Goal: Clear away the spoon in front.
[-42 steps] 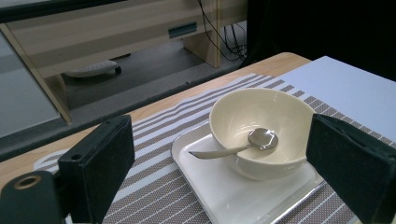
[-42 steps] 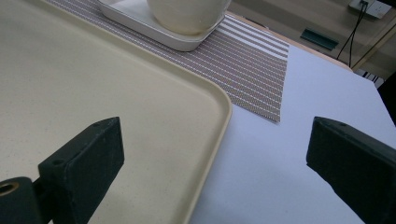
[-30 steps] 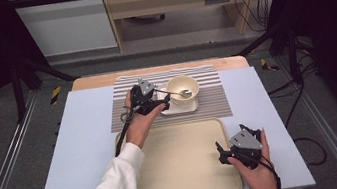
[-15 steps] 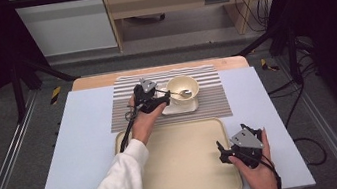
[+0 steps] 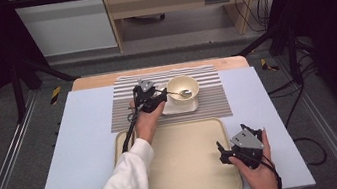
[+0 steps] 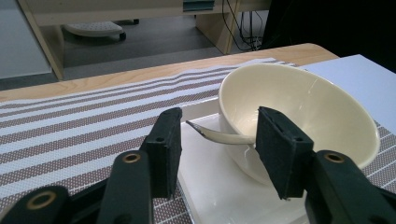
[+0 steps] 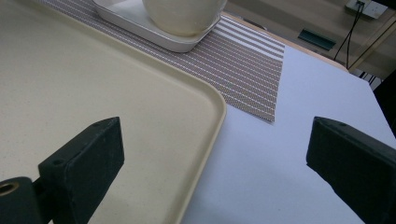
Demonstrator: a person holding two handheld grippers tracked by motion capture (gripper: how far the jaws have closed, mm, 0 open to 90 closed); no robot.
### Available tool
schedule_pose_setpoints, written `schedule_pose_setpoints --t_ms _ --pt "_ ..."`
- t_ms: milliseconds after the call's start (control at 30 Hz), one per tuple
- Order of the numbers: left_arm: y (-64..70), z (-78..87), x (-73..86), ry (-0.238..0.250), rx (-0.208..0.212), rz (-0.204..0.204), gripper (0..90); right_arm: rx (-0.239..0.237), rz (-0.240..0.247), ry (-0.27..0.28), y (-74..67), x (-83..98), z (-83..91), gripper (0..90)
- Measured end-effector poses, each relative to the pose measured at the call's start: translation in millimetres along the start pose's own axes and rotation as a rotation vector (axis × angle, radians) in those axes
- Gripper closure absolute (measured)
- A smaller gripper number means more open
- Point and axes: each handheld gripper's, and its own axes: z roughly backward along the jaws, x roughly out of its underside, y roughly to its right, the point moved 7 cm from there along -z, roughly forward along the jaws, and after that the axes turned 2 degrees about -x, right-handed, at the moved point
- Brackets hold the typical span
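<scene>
Since the earlier frame, the left tool (image 6: 212, 140) has just been closing its jaws around the spoon (image 6: 219, 135) handle, which lies between the pads, not yet pinched. The spoon rests in the bowl (image 5: 183, 88), its handle projecting over the rim toward the left tool, long axis crossing the gap between the jaws. The bowl stands on a white square plate (image 5: 178, 107) on the striped mat (image 5: 213, 103). The right tool (image 5: 231, 153) hovers wide open and empty, well apart, at the tray (image 5: 188, 172) edge.

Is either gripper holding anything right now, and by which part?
Nothing is held yet. The left gripper has just been closing around the metal spoon's handle at the cream ceramic bowl, pads not touching. The right gripper is open.
</scene>
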Motion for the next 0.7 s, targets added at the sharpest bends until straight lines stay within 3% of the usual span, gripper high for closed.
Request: schedule_pose_setpoints --t_ms 333,500,700 --pt "4.5 -1.7 0.3 0.015 0.015 0.004 59.5 0.000 0.002 0.000 0.0 0.1 0.1 4.4" --pt "7.0 -3.2 1.2 0.019 0.019 -0.020 60.3 0.001 0.005 -0.001 0.1 0.3 0.2 4.3" --pt "6.5 -3.4 0.3 0.028 0.005 -0.019 64.1 0.002 0.002 -0.003 0.9 0.6 0.2 4.3"
